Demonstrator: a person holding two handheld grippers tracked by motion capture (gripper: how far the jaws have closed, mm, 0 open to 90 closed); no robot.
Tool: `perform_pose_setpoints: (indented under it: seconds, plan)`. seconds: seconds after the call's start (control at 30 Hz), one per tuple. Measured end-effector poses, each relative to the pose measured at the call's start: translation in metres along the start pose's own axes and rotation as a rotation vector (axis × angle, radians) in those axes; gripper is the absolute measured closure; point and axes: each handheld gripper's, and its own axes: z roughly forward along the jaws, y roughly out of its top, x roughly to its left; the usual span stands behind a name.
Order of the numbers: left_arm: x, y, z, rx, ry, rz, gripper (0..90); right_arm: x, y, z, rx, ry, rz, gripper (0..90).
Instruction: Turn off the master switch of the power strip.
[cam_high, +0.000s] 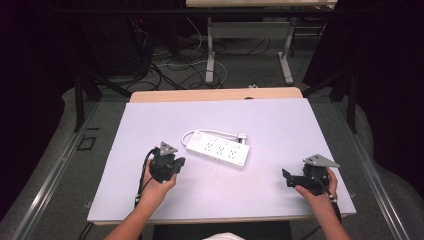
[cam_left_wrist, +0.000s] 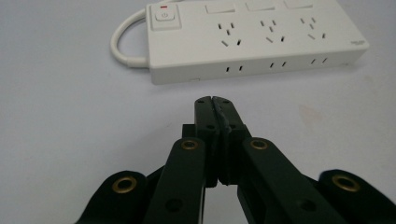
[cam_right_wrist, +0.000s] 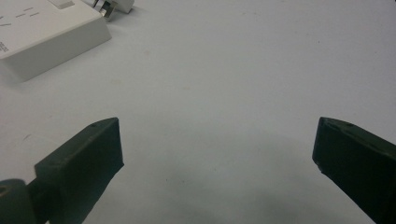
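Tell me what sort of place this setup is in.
Probably a lab or recording workspace: a white table between dark curtains, loose cables on the floor, and a person holding left tongs and right tongs near a power strip.

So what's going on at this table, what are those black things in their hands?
A person holds a two-jaw gripper in each hand over a white table. The left gripper is shut and points at a white power strip. The right gripper is open, off to the side. Nothing is held.

white power strip (cam_high: 221, 150) on white table (cam_high: 280, 125), tangled floor cables (cam_high: 170, 70) beyond
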Motion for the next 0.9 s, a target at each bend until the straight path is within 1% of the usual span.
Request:
perform_pose_setpoints:
  seconds: [0.03,0.07,0.1,0.13,0.17,0.23,0.27,0.3,0.33,0.4,0.43,0.47,0.5,0.53,0.67,0.7,0.73,0.8,0.87,0.9]
  plan:
    - [0.001,0.002,0.0,-0.005,0.006,0.011,90.0,0.0,0.0,0.0,0.001,0.0,-0.001,1.2]
    - [0.0,0.005,-0.001,0.002,0.0,0.0,90.0,0.0,0.0,0.0,0.002,-0.001,-0.002,1.2]
    - [0.0,0.007,-0.001,-0.01,0.005,0.0,90.0,0.0,0.0,0.0,0.004,0.002,0.004,1.2]
    - [0.001,0.01,-0.002,-0.001,0.006,0.009,90.0,0.001,0.0,0.0,0.005,0.001,0.008,1.2]
    - [0.0,0.012,-0.002,-0.01,0.004,-0.002,90.0,0.0,0.0,0.0,0.003,0.0,0.003,1.2]
    - [0.0,0.017,-0.003,-0.011,0.005,0.0,90.0,0.0,0.0,0.0,0.001,-0.001,-0.001,1.3]
    - [0.001,0.02,-0.004,0.005,0.0,0.011,90.0,0.0,0.0,0.0,0.001,-0.001,-0.001,1.3]
    - [0.0,0.021,-0.002,-0.022,0.003,-0.004,90.0,0.0,0.0,0.0,0.001,-0.001,0.002,1.3]
    - [0.0,0.023,-0.002,-0.021,-0.003,-0.01,90.0,0.0,0.0,0.0,0.001,-0.001,-0.001,1.3]
    - [0.0,0.028,-0.002,-0.013,-0.008,-0.008,90.0,0.0,0.0,0.0,0.002,-0.002,-0.002,1.4]
    - [0.0,0.03,-0.002,-0.007,-0.007,-0.004,90.0,0.001,0.0,0.0,0.004,0.001,0.007,1.4]
    - [0.0,0.032,-0.002,-0.004,-0.013,-0.01,90.0,0.001,0.0,0.0,0.004,0.001,0.006,1.4]
    - [0.0,0.034,-0.001,-0.015,-0.005,-0.01,90.0,0.001,0.0,0.0,0.003,0.0,0.003,1.4]
    - [0.0,0.036,-0.001,-0.023,-0.009,-0.015,90.0,0.0,0.0,0.0,0.002,-0.001,-0.002,1.5]
    - [0.001,0.045,-0.001,-0.015,-0.011,-0.017,90.0,0.0,0.0,0.0,0.002,0.001,0.001,1.5]
    - [0.001,0.047,0.0,-0.022,-0.01,-0.025,90.0,0.0,0.0,0.0,0.002,0.001,0.001,1.5]
    - [0.001,0.047,0.0,-0.022,-0.01,-0.025,90.0,0.0,0.0,0.0,0.002,0.001,0.001,1.5]
    - [0.002,0.054,0.001,-0.01,-0.005,-0.017,90.0,0.0,0.0,0.0,0.001,-0.002,0.0,1.5]
    - [0.002,0.058,0.001,-0.011,-0.006,-0.026,90.0,0.0,0.0,0.0,0.002,-0.002,0.0,1.5]
    - [0.002,0.061,0.001,-0.012,-0.009,-0.024,90.0,0.0,0.0,0.0,0.002,0.0,0.001,1.5]
